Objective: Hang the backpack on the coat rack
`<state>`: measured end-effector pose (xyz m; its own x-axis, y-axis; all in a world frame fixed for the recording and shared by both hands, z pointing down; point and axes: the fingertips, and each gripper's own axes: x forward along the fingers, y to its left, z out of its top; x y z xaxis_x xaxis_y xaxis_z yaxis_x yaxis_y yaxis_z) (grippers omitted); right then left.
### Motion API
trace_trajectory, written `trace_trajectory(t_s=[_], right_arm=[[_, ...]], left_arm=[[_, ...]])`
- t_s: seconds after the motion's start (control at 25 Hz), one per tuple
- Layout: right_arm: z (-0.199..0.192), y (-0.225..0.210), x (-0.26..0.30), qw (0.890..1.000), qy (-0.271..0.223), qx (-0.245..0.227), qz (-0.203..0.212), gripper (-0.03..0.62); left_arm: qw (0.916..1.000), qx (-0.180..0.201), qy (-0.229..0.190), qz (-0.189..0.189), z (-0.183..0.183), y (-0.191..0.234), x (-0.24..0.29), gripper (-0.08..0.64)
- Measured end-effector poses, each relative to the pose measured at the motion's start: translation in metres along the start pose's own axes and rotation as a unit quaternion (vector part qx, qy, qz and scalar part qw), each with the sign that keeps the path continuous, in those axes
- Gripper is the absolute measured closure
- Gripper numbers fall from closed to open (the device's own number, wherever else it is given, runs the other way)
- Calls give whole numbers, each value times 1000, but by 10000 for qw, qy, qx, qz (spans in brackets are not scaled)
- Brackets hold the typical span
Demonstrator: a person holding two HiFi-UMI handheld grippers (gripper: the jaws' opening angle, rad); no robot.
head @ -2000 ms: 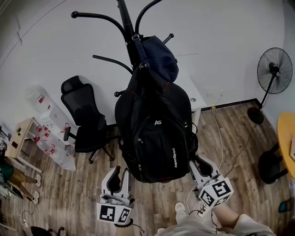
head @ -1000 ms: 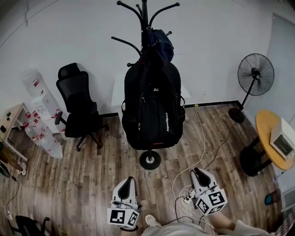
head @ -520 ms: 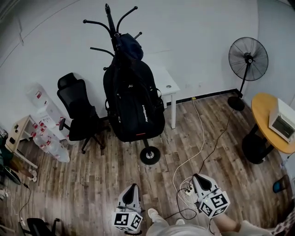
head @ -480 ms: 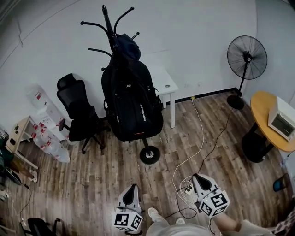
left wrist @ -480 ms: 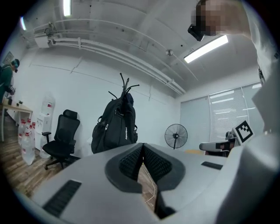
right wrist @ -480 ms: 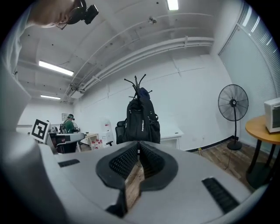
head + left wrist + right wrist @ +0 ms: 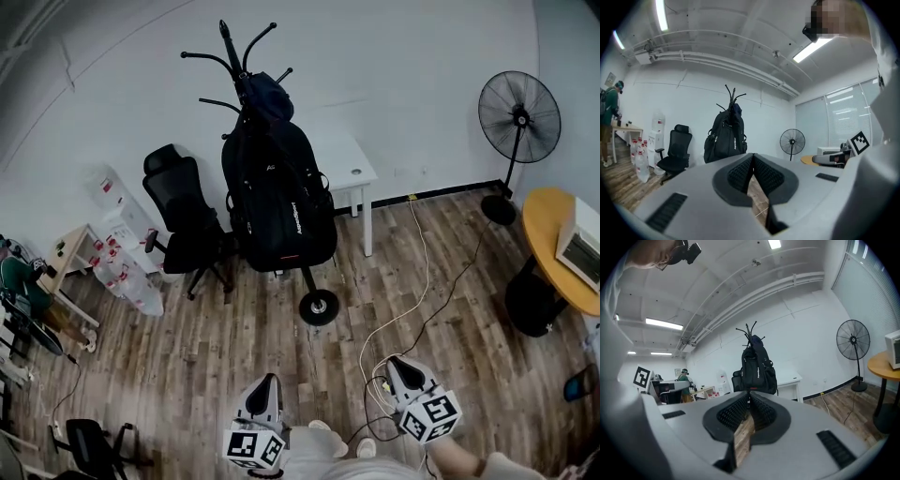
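A black backpack (image 7: pixel 281 202) hangs from the black coat rack (image 7: pixel 232 45), covering most of the pole above the round base (image 7: pixel 319 307). A dark blue bag hangs higher on the same rack. My left gripper (image 7: pixel 265 381) and right gripper (image 7: pixel 397 362) are low in the head view, well short of the rack and apart from the backpack. Both are shut with nothing between the pads. The left gripper view has the backpack (image 7: pixel 725 138) far off beyond the closed left gripper (image 7: pixel 753 155). In the right gripper view the backpack (image 7: pixel 758 369) stands beyond the closed right gripper (image 7: pixel 749 393).
A black office chair (image 7: pixel 187 225) stands left of the rack, a white table (image 7: pixel 354 161) behind it. A standing fan (image 7: pixel 518 117) and a round yellow table (image 7: pixel 560 246) are at the right. Cables (image 7: pixel 412 281) trail over the wood floor. Water bottles (image 7: pixel 127 272) and a person (image 7: pixel 21 283) are at the left.
Both grippers and the head view have drawn back from the rack, so the hanging backpack looks smaller and farther. The backpack stays on the rack; the jaws remain closed.
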<state>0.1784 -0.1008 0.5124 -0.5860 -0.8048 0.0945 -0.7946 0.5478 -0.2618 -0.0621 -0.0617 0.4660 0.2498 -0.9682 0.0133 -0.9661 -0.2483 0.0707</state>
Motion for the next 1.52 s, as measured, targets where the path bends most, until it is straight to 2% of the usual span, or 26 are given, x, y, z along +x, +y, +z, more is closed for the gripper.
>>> trace_trajectory(t_s=[0.16,0.36,0.52,0.72,0.92,1.08,1.16,1.32,1.52], right_arm=[[-6,5,-8,9996,-152,165,148,566],[-22,20,8,9993,-27,206,304,566],[-10,35,20,9994,-97,107,303,566],[7,57,30,9995,-212,-79,235,566],[-7,82,36,9998,-95,-199,-24,565],[-18,112,37,9997,-120,35,-199,566],[-22,128,40,9995,-143,31,-274,565],[-28,155,37,9990,-66,-344,-275,566],[-28,154,14,9991,-142,-303,-277,565]], left_arm=[[9997,221,19,64,3,-2,-4,551],[9994,347,-24,70,-5,6,-15,551],[9998,142,24,101,-20,27,-18,551],[9999,-16,-148,-57,-5,37,-12,551],[9987,61,-261,-432,3,53,-25,551],[9978,-46,-117,-656,-2,81,-47,551],[9978,-82,-56,-656,-7,98,-57,551],[9980,-155,-32,-615,-15,120,-73,551],[9985,-207,-223,-461,-8,110,-94,551]])
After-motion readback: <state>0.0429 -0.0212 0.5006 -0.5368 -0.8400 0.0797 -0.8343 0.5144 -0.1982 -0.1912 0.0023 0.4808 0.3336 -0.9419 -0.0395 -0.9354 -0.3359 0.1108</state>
